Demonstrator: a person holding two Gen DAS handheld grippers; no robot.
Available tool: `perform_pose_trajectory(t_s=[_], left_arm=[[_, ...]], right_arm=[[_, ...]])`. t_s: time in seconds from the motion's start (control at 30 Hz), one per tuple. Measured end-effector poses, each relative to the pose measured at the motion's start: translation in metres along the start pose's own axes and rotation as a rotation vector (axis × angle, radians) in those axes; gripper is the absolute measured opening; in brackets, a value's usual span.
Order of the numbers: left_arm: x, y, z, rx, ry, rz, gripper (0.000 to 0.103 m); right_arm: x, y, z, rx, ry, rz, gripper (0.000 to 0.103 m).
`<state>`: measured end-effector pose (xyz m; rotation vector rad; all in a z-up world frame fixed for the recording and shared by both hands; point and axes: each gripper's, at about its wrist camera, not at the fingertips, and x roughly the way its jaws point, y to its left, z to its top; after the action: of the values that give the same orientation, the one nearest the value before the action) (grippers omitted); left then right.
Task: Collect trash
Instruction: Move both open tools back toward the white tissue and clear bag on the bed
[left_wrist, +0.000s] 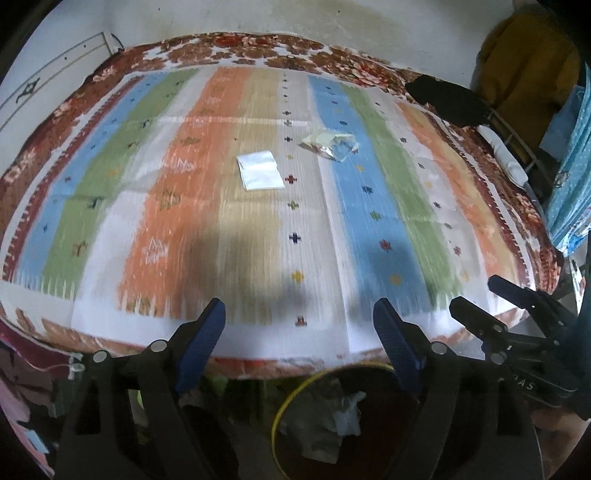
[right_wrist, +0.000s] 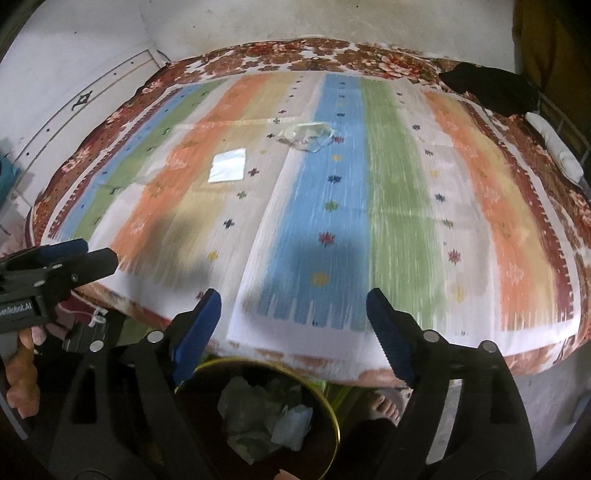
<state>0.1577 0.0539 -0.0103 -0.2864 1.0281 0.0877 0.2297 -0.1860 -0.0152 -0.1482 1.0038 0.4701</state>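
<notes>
A flat white square of paper (left_wrist: 260, 170) lies on the striped bed cover (left_wrist: 369, 206); it also shows in the right wrist view (right_wrist: 228, 165). A crumpled clear plastic wrapper (left_wrist: 328, 144) lies beyond it to the right, seen too in the right wrist view (right_wrist: 308, 136). A dark bin with a yellow rim (left_wrist: 280, 410) stands on the floor at the bed's near edge, with crumpled trash inside (right_wrist: 266, 417). My left gripper (left_wrist: 299, 325) is open and empty above the bin. My right gripper (right_wrist: 293, 317) is open and empty, also above the bin (right_wrist: 332, 410).
The bed fills both views, with a floral blanket edge (left_wrist: 258, 55) around the striped cover. A black cloth (left_wrist: 447, 99) and a white roll (right_wrist: 557, 151) lie at the far right. A bare foot (right_wrist: 384, 404) stands beside the bin. A wall runs behind.
</notes>
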Motion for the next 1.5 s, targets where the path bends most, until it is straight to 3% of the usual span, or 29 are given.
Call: perform_pose_trajectory(t_s=[0.37,0.63,0.93,1.3,1.5], left_arm=[[0.035,0.012,0.052,-0.046,-0.011,0.064,0.089],[0.064,0.025,0.074,-0.105,0.028,0.038,0.092],[0.104,0.034,0.098,-0.052,0.017,0.136,0.095],[0.146,0.049,0.130,-0.122,0.053,0.097,0.095],[0.169,0.053,0.144,-0.125,0.060,0.131,0.095]], right_arm=[[0.037,-0.020,0.047,0.092,0.011,0.000,0.084],[0.068,-0.027,0.075,0.100,0.001,-0.027,0.084],[0.105,-0.028,0.103,0.050,-0.023,-0.059,0.085],[0.137,-0.038,0.145,0.160,-0.027,0.017,0.087],[0.165,-0.042,0.165,0.222,-0.022,0.047,0.088]])
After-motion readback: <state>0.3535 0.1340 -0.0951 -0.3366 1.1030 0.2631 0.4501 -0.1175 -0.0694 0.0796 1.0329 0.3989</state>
